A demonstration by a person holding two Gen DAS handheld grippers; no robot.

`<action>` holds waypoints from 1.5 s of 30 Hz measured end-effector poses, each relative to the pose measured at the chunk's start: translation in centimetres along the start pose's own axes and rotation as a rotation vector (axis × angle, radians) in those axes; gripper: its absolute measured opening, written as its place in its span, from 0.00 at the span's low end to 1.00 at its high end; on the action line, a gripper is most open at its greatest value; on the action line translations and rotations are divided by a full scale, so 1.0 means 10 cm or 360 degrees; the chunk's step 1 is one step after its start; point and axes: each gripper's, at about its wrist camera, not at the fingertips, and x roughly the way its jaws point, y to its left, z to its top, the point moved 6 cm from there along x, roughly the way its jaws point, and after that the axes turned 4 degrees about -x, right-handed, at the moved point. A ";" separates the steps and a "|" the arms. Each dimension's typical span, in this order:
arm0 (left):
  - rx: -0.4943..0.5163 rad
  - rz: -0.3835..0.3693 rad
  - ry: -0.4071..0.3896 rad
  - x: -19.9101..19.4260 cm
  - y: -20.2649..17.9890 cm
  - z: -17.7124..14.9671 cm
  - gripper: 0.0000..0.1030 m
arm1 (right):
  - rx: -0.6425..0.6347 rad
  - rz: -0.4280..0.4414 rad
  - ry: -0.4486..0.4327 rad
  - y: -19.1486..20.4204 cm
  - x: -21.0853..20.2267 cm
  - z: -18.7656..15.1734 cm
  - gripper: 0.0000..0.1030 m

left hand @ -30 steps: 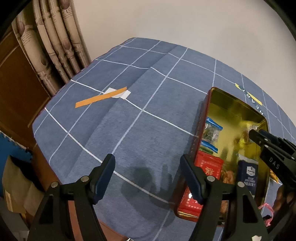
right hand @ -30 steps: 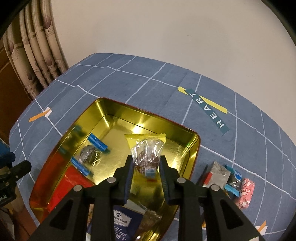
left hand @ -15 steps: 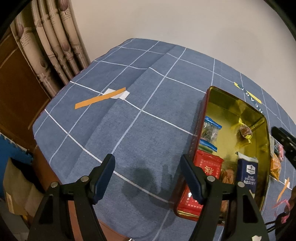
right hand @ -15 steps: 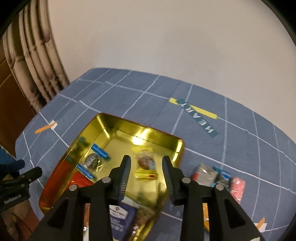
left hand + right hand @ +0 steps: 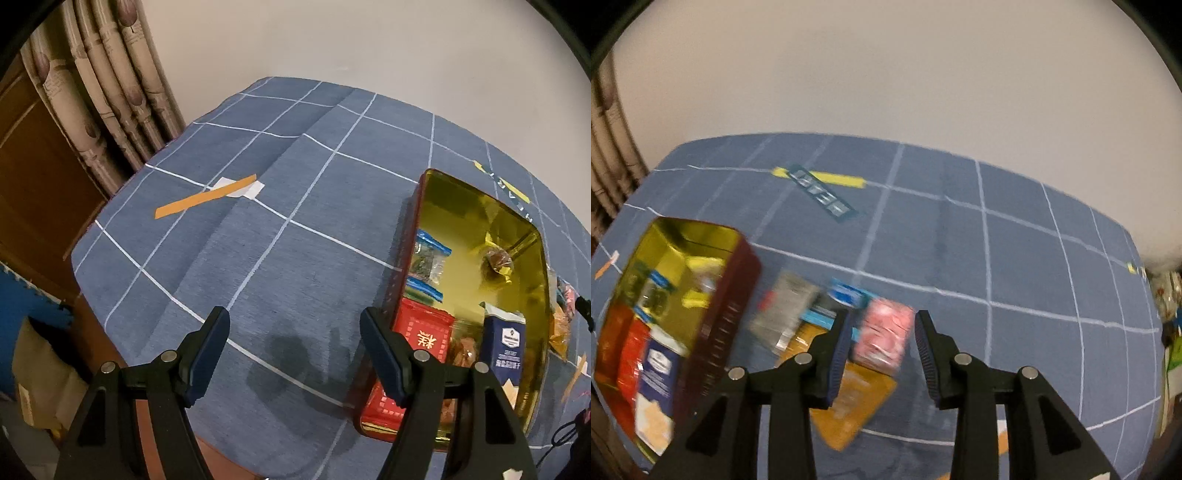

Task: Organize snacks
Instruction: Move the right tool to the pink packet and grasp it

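A red tin with a gold inside (image 5: 415, 206) stands on the blue checked cloth and also shows in the right wrist view (image 5: 724, 295). In it lie a blue-edged packet (image 5: 428, 258), a yellow-wrapped snack (image 5: 496, 258), a red pack (image 5: 424, 332) and a navy box (image 5: 504, 343). My left gripper (image 5: 295, 347) is open and empty, left of the tin. My right gripper (image 5: 881, 343) is open above loose snacks beside the tin: a pink packet (image 5: 882, 336) between the fingers, a grey packet (image 5: 786, 306), a blue packet (image 5: 849, 293) and an orange packet (image 5: 849, 406).
An orange tape strip (image 5: 205, 201) lies on the cloth at the far left. A dark label on yellow tape (image 5: 822, 192) lies behind the tin. Curtains (image 5: 107, 92) hang at the left. The table edge runs close under my left gripper.
My right gripper let go of the yellow-wrapped snack into the tin, opened, and swung right over the loose packets. The left gripper has stayed in place.
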 end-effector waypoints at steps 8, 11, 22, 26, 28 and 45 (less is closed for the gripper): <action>0.0018 0.0048 -0.0030 0.01 0.00 -0.01 0.68 | 0.0059 0.0057 0.0060 -0.06 0.19 -0.12 0.35; 0.0017 0.0058 -0.0046 0.00 -0.01 -0.01 0.68 | 0.0072 0.0075 0.0040 -0.05 0.22 -0.10 0.35; 0.0055 0.0053 -0.0049 -0.12 -0.12 -0.02 0.68 | 0.0069 0.0092 0.0084 0.01 0.41 -0.11 0.35; 0.0113 0.0028 -0.0051 -0.21 -0.31 -0.01 0.68 | 0.0071 0.0100 0.0069 -0.04 0.45 -0.12 0.34; 0.0137 -0.0005 -0.0047 -0.26 -0.43 0.00 0.68 | 0.0051 0.0112 0.0039 -0.05 0.44 -0.13 0.31; 0.0553 -0.0411 0.0065 -0.63 -2.11 -0.32 0.68 | 0.0168 -0.0005 -0.0062 -0.96 0.31 -0.50 0.30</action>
